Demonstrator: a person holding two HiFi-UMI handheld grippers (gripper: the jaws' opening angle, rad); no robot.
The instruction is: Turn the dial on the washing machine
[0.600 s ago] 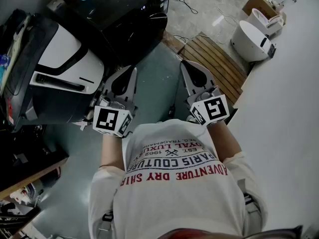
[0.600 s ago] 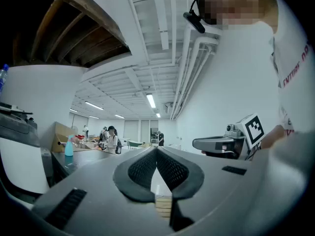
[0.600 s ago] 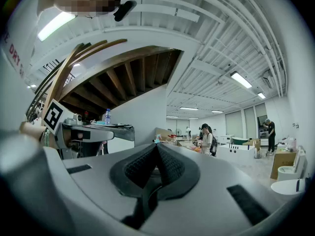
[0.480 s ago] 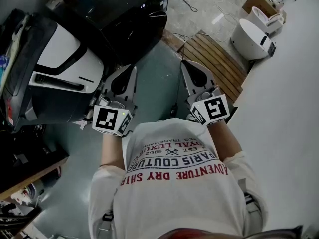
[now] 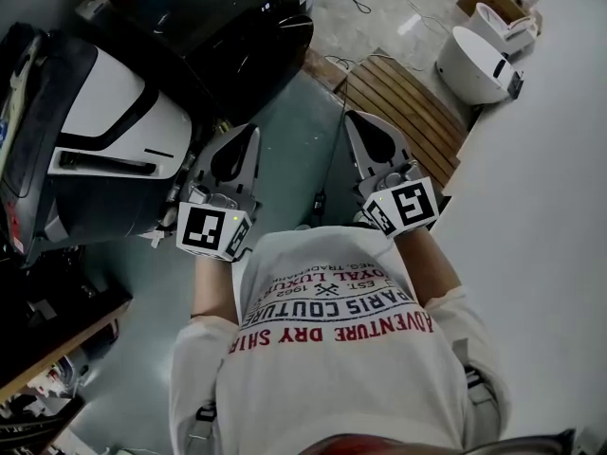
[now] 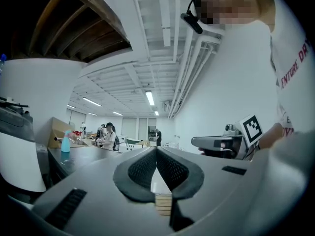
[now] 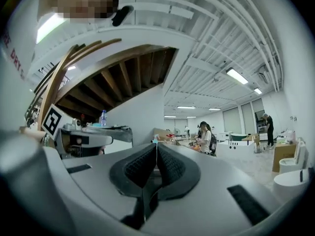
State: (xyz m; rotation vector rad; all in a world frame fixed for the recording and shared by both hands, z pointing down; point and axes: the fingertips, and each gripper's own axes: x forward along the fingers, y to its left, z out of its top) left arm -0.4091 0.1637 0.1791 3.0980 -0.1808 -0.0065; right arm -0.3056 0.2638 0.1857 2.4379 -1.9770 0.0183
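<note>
Head view, down past your white shirt (image 5: 332, 320): you hold the left gripper (image 5: 248, 136) and right gripper (image 5: 356, 119) side by side at chest height, each with its jaws pressed together on nothing. Beyond them the black washing machine (image 5: 237, 27) stands on the floor, well apart from both; its dial cannot be made out. A wooden slatted platform (image 5: 417, 112) lies farther right.
</note>
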